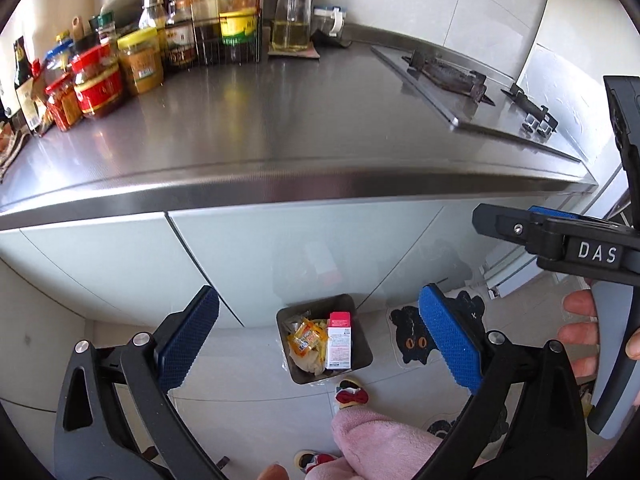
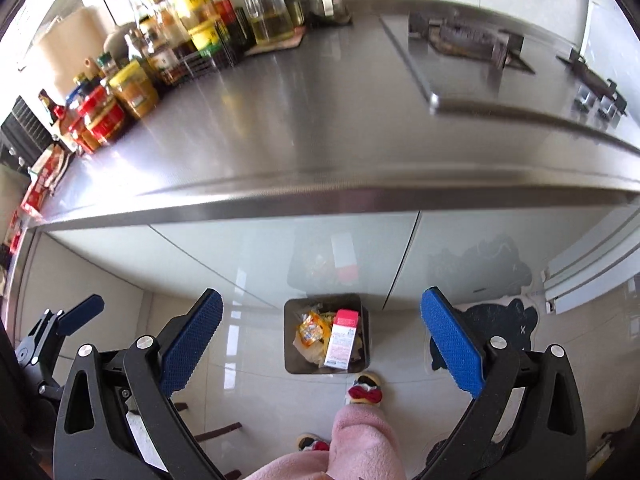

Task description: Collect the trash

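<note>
Grey bin holds a red-topped white carton and wrappers.

Below and ahead of your grippers, the bin sat on the floor against the cabinet, holding a carton right of a wrapper. Jars stood far left on the counter, the stove far right.

Bright daylight floods both views from the left, throwing white glare streaks across the steel tabletop and glossy cabinet doors. Fisheye distortion bows the tabletop edge and blackens the corners. The left wrist view is sharp; the right wrist view shows motion blur on the bottles and stove.
</note>
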Demonstrator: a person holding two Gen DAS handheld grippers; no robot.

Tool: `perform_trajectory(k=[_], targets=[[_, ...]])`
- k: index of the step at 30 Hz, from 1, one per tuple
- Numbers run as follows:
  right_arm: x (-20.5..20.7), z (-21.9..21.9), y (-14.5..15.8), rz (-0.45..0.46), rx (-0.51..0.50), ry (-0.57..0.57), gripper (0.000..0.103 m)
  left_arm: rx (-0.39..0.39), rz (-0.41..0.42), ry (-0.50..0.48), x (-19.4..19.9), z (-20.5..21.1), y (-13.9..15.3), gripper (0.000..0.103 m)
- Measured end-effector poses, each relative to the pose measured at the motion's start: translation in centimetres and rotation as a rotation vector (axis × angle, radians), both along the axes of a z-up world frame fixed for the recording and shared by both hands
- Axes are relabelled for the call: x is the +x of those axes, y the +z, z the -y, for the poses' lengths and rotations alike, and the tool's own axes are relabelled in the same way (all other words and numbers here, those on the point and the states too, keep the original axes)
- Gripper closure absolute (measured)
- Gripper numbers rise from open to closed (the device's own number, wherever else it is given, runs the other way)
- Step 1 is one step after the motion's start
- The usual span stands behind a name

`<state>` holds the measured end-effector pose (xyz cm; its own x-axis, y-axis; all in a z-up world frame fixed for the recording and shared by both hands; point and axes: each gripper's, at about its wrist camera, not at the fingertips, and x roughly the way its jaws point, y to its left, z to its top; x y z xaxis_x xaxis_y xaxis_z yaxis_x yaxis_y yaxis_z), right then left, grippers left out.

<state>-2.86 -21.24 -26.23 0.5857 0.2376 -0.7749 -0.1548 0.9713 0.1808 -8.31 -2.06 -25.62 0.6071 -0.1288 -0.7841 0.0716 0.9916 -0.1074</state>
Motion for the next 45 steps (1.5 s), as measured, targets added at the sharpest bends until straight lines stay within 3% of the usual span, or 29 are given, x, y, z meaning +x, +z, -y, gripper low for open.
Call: perform_trajectory(k=[5,9,18,27,45], targets=[[-2.4,0.5,7.0,0.157,-0.023,-0.026,0.003,0.01,0.116,0.011,-1.1,0.1,6.7,0.008],[-2.9,0.8,10.9,0.201,-0.036,-0.024,0.003,0.022,0.181,0.028,-1.4,0.1,11.0,0.008],[-4.1,0.6,16.3,0.298,-0.058,-0.055,0.003,0.042,0.27,0.074,-1.1,-0.8,17.5,0.008],[-4.2,0.6,18.9,0.381,-0.077,-0.081,0.003,0.06,0.331,0.122,-0.8,-1.7,20.0,0.008],[-4.2,0.9,20.0,0.404,-0.081,-0.08,0.003,0.058,0.349,0.141,-0.4,-1.8,21.1,0.008]])
